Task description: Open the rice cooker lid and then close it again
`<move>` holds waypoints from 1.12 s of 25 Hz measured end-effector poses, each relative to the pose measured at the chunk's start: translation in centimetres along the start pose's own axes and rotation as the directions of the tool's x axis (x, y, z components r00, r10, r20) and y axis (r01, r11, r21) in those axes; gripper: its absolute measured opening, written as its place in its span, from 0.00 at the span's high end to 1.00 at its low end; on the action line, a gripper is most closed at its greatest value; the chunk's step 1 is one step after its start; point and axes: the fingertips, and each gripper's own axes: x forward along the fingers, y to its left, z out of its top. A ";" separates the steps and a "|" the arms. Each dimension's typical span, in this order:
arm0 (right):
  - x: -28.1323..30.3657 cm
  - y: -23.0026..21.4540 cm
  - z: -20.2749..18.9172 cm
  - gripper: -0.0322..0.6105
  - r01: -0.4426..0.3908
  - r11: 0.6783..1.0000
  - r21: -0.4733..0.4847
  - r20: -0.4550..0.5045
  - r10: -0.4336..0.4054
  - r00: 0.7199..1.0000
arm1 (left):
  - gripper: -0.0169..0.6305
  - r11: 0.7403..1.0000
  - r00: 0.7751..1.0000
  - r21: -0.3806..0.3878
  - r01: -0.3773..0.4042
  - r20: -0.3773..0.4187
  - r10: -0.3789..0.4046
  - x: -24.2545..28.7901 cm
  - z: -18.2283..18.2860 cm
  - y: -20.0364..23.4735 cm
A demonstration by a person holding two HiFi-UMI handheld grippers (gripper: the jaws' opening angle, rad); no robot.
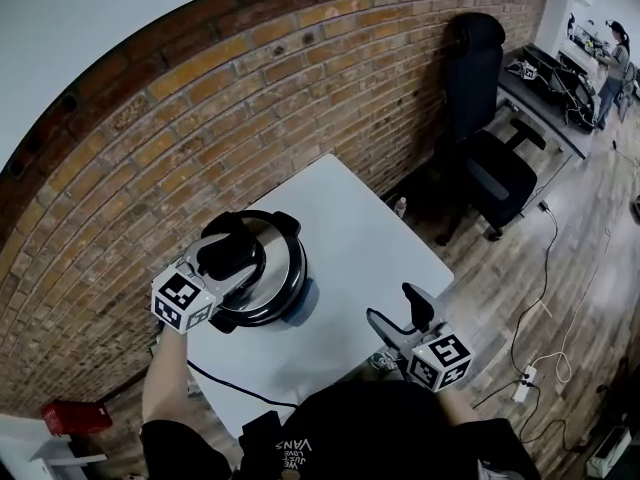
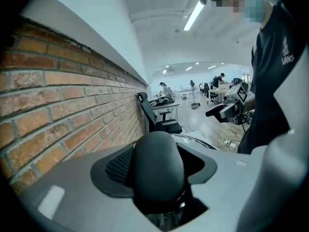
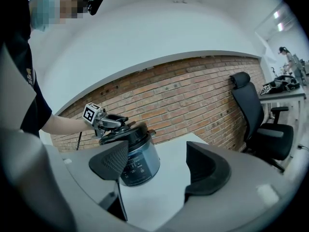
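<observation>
Right tool hovered empty at lower right, jaws apart. Left tool clamped the lid handle atop the rice cooker, left of centre on the counter. Lid looked seated, so I reckoned opening and closing both remained.

This is an open-plan office that doubles as a lab. A bare brick wall runs from 9 to 12 o'clock behind a small white desk on a wood-plank floor. At 1 o'clock stands a black swivel office chair. Beyond it, at 2 o'clock, a long grey desk carries equipment, and a person stands by it. Cables trail over the floor to a power strip at 4 o'clock.

In the left gripper view, strip lights cross a white ceiling above distant desks and people. The left hand-held gripper and right hand-held gripper each bear a cube with square markers, which is lab gear.
</observation>
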 end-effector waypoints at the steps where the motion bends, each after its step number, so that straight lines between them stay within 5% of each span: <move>1: -0.1 -0.1 0.0 0.38 0.004 1.000 0.001 0.000 -0.004 1.000 | 0.54 1.000 1.000 -0.004 0.008 -0.006 -0.008 0.2 -0.1 0.0; 28: 0.8 -0.4 0.1 0.38 -0.008 1.000 -0.012 -0.025 0.008 1.000 | 0.54 0.993 0.994 0.040 0.109 0.009 -0.109 0.1 -0.9 -0.7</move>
